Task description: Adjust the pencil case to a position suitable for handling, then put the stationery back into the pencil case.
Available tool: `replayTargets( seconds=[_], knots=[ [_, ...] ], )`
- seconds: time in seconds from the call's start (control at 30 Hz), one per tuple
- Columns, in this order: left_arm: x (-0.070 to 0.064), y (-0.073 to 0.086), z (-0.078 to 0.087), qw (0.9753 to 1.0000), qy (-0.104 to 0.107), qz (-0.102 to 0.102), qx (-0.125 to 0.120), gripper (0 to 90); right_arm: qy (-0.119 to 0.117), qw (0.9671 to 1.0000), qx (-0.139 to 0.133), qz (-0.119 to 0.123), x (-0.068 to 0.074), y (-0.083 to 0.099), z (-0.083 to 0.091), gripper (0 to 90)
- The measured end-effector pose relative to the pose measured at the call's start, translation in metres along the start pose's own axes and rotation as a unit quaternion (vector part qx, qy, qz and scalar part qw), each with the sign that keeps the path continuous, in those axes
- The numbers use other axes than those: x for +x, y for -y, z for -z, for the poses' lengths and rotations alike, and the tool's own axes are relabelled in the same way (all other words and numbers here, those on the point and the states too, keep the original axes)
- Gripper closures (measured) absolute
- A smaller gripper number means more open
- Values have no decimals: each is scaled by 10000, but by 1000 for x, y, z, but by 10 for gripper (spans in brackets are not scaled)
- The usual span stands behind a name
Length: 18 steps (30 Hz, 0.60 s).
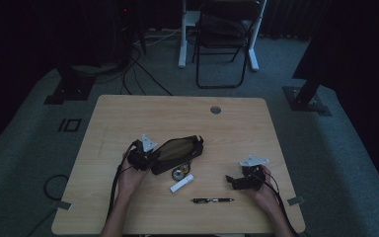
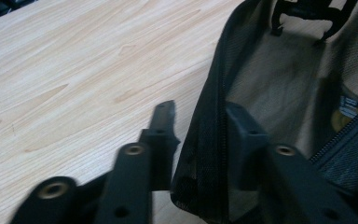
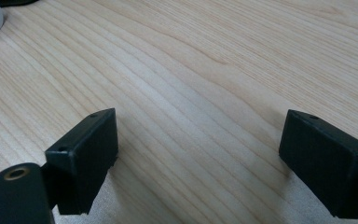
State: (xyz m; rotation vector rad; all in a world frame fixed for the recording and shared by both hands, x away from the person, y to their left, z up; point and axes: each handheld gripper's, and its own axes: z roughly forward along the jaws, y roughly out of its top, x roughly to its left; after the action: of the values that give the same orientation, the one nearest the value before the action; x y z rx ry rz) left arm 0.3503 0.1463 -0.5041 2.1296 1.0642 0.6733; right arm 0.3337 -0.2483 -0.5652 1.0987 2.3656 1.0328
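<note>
A black mesh pouch (image 1: 177,149) with a tan lining lies open near the table's middle. My left gripper (image 1: 150,158) is at the pouch's left end, shut on its zippered rim. In the left gripper view one jaw is outside the pouch (image 2: 205,140) and the other inside, with the mesh wall pinched between them (image 2: 200,135). My right gripper (image 1: 233,180) rests low on the table at the right. Its jaws stand wide open (image 3: 198,154) over bare wood, with nothing between them.
A round metallic roll (image 1: 180,173) and a white block (image 1: 182,183) lie just in front of the pouch. A black pen (image 1: 213,200) lies near the front edge. The wooden table (image 1: 128,113) has a cable hole (image 1: 215,109) at the back. A folding chair (image 1: 224,39) stands beyond it.
</note>
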Motion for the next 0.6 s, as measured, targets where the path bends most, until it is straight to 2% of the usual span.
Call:
replayTargets(
  seconds=[0.13, 0.43, 0.6],
  knots=[
    [1, 1, 6, 9999, 97, 37, -124, 581, 0, 10000, 0, 1, 0, 0, 0, 116],
    [2, 0, 25, 9986, 116, 84, -505, 537, -1, 10000, 0, 0, 0, 0, 0, 116],
    [-1, -1, 32, 9980, 179, 86, -592, 519, -1, 10000, -1, 2, 0, 0, 0, 116]
  ],
)
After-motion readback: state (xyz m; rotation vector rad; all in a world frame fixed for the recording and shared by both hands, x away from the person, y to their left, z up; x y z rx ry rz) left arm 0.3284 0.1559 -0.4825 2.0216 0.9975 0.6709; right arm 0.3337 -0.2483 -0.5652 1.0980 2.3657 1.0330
